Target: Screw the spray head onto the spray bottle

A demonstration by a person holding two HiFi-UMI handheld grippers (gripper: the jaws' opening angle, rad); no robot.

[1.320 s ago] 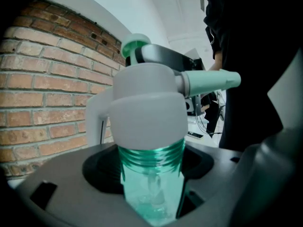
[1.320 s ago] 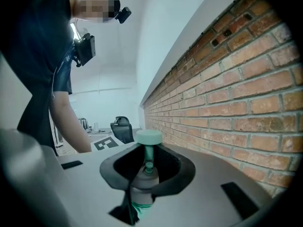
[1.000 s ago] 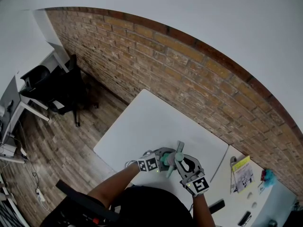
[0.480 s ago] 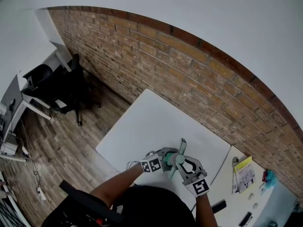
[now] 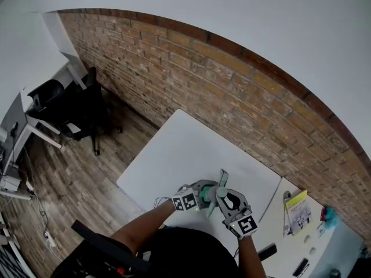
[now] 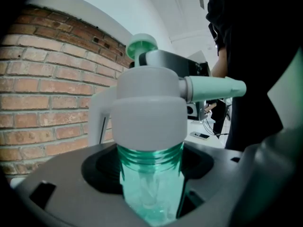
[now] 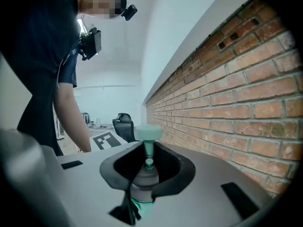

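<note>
**Over the near edge of the table (image 5: 174, 149): no turning**

Nothing is shifting since a second ago; my left gripper (image 5: 201, 194) is clamping the spray bottle (image 6: 150, 183), my right gripper (image 5: 222, 197) is pinching the spray head (image 6: 149, 112) on its neck; threading is seemingly pausing; bare table is lying ahead.

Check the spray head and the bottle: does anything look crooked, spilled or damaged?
Nothing is spilled or broken. The white spray head sits straight on the green spray bottle, but neck threads show under its collar, so it seems not fully screwed down.
</note>
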